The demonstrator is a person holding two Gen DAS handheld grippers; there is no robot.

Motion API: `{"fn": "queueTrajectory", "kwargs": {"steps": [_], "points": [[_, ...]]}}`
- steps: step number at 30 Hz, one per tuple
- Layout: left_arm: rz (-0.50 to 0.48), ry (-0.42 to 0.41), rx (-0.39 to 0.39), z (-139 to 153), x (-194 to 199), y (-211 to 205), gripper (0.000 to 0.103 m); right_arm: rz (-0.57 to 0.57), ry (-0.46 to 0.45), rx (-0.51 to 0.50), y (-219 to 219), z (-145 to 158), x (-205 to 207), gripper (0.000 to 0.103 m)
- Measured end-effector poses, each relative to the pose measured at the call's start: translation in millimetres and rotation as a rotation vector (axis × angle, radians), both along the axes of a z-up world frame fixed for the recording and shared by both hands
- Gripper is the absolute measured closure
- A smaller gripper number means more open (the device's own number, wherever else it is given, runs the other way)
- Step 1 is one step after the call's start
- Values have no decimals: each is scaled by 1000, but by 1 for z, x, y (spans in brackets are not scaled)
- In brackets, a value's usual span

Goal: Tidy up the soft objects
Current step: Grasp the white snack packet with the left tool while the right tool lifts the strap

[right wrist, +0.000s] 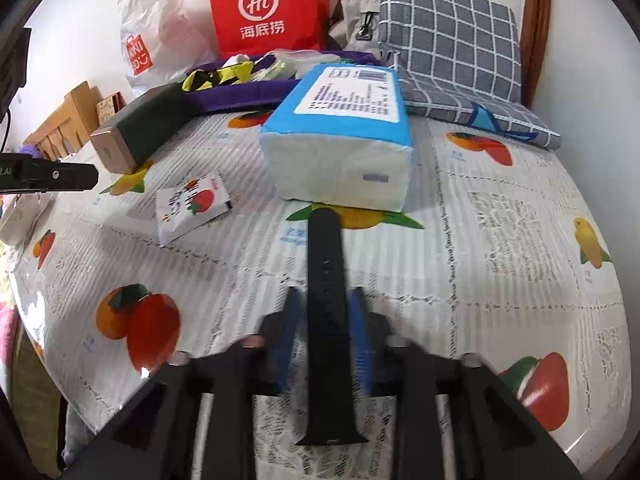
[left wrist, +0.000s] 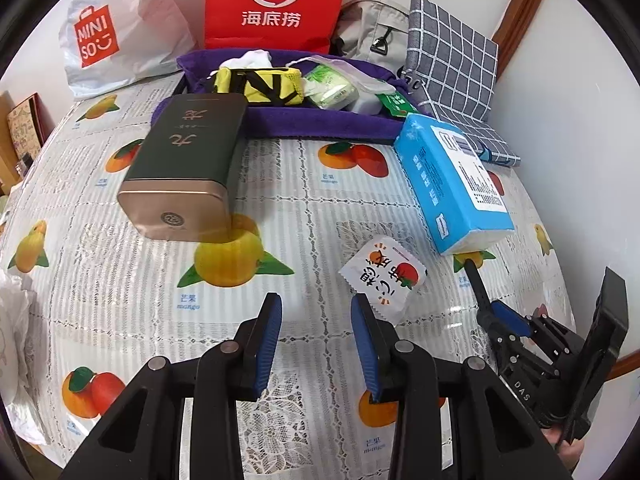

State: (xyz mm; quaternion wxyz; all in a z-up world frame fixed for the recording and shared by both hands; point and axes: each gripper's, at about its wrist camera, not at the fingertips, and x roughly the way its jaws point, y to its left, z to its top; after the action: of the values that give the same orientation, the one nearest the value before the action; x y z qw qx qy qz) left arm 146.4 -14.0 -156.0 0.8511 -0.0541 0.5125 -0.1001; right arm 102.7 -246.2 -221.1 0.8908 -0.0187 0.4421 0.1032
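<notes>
Fruit-print tablecloth (right wrist: 500, 240) under me. My right tongs (right wrist: 324, 320) pinch the black strap (right wrist: 325, 264); left tongs (left wrist: 316, 320) hang narrow, empty. I'd carry it slowly toward the purple cloth (right wrist: 256, 94) at 11 o'clock (it flops).

red paper bag with white logo (left wrist: 276, 4) upright at back wall | white plastic shopping bag with red square print (left wrist: 116, 32) left of it | dark green rectangular tin with gold end (left wrist: 188, 168) lying on fruit-print tablecloth (left wrist: 120, 300) | wooden rack (right wrist: 68, 120) far left
</notes>
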Motion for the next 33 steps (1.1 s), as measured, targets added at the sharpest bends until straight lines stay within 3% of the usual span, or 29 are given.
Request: {"fn": "queueTrajectory", "kwargs": {"steps": [7, 11, 14, 20, 24, 26, 28, 33], "points": [[-59, 39, -30, -16, 9, -19, 69, 11, -13, 13, -1, 0, -2, 82], [-99, 37, -5, -21, 16, -37, 69, 10, 2, 28, -9, 1, -3, 82], [-135, 38, 6, -25, 23, -51, 55, -3, 12, 43, -19, 1, -3, 82], [-187, 10, 27, -30, 37, -71, 45, -3, 7, 79, -30, -1, -1, 82], [-224, 18, 101, -40, 46, -82, 40, 3, 1, 72, -30, -1, 0, 82], [-254, 12, 154, -48, 48, -90, 32, 5, -4, 64, -29, -1, 1, 82], [-273, -14, 192, -51, 45, -96, 30, 8, -6, 60, -29, -1, 2, 82], [-264, -22, 176, -53, 47, -94, 32, 10, -9, 64, -31, -2, 4, 82]]}}
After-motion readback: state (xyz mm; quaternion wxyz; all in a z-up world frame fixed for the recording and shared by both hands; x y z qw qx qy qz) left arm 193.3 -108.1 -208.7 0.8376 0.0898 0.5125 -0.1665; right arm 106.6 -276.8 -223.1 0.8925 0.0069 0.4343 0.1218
